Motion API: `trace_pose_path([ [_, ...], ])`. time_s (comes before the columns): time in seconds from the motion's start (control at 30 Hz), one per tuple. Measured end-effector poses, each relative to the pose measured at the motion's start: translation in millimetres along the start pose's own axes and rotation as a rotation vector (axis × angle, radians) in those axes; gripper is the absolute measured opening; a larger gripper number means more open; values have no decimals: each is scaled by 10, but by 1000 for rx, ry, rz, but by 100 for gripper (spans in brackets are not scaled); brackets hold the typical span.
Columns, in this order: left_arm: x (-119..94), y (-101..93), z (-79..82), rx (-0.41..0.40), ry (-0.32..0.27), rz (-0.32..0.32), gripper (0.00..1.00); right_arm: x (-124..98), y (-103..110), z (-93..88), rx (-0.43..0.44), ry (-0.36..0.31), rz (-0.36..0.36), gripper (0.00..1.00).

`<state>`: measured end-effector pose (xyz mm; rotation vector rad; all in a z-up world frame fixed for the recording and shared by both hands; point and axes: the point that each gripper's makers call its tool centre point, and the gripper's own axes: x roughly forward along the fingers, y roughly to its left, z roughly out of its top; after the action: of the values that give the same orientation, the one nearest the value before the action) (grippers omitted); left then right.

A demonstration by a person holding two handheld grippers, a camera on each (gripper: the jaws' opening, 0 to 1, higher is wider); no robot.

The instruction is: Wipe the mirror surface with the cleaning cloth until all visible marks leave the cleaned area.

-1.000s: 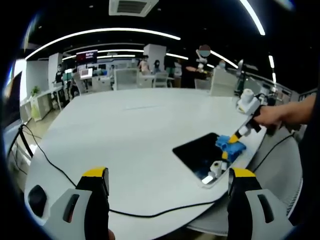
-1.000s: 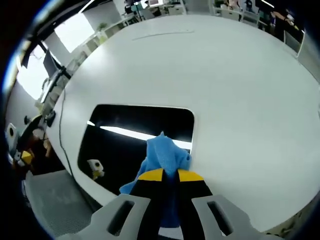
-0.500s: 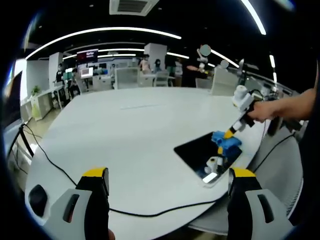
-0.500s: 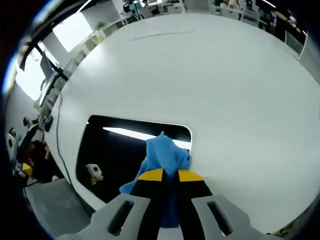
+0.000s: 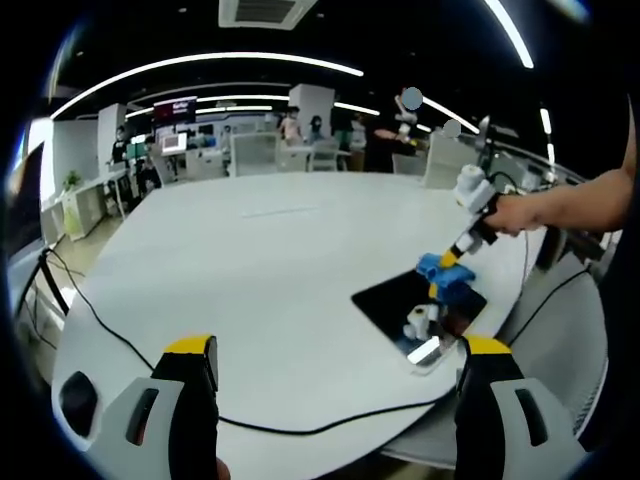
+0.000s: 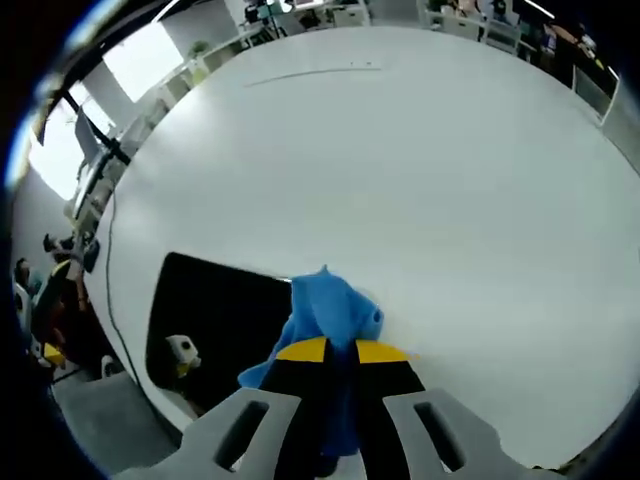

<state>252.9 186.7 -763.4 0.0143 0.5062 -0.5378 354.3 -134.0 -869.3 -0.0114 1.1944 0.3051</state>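
A dark rectangular mirror (image 5: 405,312) (image 6: 215,315) lies flat near the edge of the white round table (image 5: 260,270) (image 6: 420,170). My right gripper (image 6: 340,351) (image 5: 447,262) is shut on a blue cleaning cloth (image 6: 325,315) (image 5: 443,275), which rests at the mirror's far edge, partly over the table. In the left gripper view a person's hand holds that gripper from the right. The mirror reflects the gripper as a small white shape (image 6: 180,347) (image 5: 417,320). My left gripper (image 5: 330,350) hangs open above the table's near edge, well short of the mirror.
A black cable (image 5: 110,335) runs across the table's near left side toward the mirror. Chairs, desks and people stand far behind the table. A grey floor (image 5: 555,340) lies past the table edge to the right.
My right gripper has slid the blue cloth across the mirror from its near part to its far edge. The left gripper stayed still.
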Motion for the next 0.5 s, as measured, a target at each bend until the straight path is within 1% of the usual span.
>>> trace_pose_path([
  [0.37, 24, 12, -6, -5, 8, 5, 100, 39, -39, 153, -22, -4, -15, 3],
  [0.5, 37, 1, 7, -13, 4, 17, 100, 50, -45, 156, -38, 6, -15, 3],
])
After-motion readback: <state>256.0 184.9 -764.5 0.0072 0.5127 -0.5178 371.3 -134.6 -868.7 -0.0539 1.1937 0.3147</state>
